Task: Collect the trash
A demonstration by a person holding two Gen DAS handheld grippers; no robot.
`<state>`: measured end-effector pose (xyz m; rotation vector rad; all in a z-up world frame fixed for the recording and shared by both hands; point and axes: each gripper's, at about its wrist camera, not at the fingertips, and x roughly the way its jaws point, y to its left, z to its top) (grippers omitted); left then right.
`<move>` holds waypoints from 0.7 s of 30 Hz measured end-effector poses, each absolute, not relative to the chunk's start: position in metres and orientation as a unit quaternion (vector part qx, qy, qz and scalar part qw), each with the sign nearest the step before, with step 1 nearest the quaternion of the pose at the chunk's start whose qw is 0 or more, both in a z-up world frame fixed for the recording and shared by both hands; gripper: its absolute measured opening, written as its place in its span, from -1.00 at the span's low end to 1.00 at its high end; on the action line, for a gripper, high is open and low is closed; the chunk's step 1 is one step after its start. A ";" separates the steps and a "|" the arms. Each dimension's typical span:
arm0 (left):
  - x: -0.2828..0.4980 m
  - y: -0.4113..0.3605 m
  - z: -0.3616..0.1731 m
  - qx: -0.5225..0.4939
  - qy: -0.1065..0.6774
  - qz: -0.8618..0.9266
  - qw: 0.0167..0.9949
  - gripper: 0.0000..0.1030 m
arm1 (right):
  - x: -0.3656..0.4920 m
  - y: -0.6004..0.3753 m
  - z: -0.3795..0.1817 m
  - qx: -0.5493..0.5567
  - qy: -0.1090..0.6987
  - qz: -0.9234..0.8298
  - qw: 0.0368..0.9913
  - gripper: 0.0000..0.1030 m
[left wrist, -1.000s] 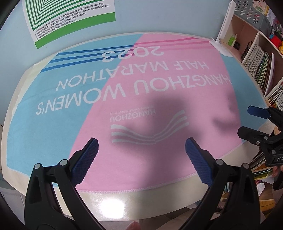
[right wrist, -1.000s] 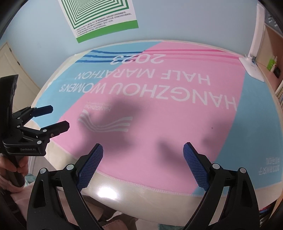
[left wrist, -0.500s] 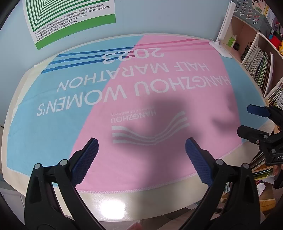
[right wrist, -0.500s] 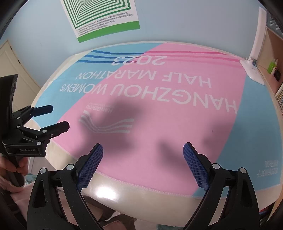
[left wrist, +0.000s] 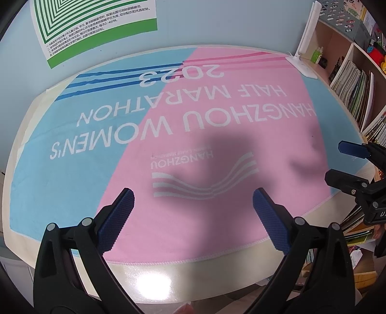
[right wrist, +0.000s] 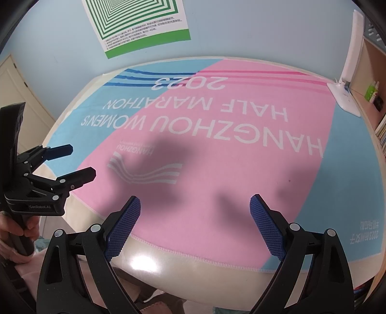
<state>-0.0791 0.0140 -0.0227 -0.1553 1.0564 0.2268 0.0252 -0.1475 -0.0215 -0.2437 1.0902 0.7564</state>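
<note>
Looking along the left gripper (left wrist: 193, 205) from its own wrist camera: jaws stand wide open, nothing between the blue pads, poised above the near edge of the bench (left wrist: 168, 275). A pink and light-blue towel (left wrist: 205, 149) printed "HANGZHOU WOMEN'S HALF MARATHON 2023" covers most of the bench top, lettering upside down from this side. No trash can be made out anywhere on the towel or the bare bench rim in this view. A green-and-white poster (left wrist: 96, 26) hangs on the far wall. A white desk lamp (left wrist: 304, 46) stands at the far right corner, beside a bookshelf (left wrist: 354, 87) packed with upright books. The right gripper (left wrist: 342, 164) enters from the right edge, jaws apart, over the towel's right border.

Right wrist camera: the right gripper (right wrist: 195, 217) is likewise wide open and empty, over the near edge of the towel (right wrist: 229, 157). The left gripper (right wrist: 72, 161) shows at the left, jaws parted, held by a hand (right wrist: 17, 227) wrapped round its handle. Poster (right wrist: 137, 21) on the far wall, lamp (right wrist: 347, 79) at far right, a cream door (right wrist: 17, 101) at far left. Trash is not visible here either; its location cannot be determined.
</note>
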 end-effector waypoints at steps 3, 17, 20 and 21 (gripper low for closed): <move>-0.078 0.013 -0.023 -0.073 0.502 0.108 0.855 0.87 | 0.027 -0.148 -0.022 -0.112 0.506 0.350 0.781 0.77; -0.077 0.013 -0.024 -0.072 0.503 0.109 0.855 0.87 | 0.031 -0.149 -0.021 -0.110 0.507 0.349 0.781 0.77; -0.077 0.013 -0.024 -0.071 0.503 0.109 0.854 0.87 | 0.031 -0.150 -0.022 -0.108 0.507 0.349 0.781 0.77; -0.077 0.013 -0.024 -0.070 0.503 0.109 0.854 0.87 | 0.032 -0.150 -0.022 -0.108 0.507 0.349 0.781 0.77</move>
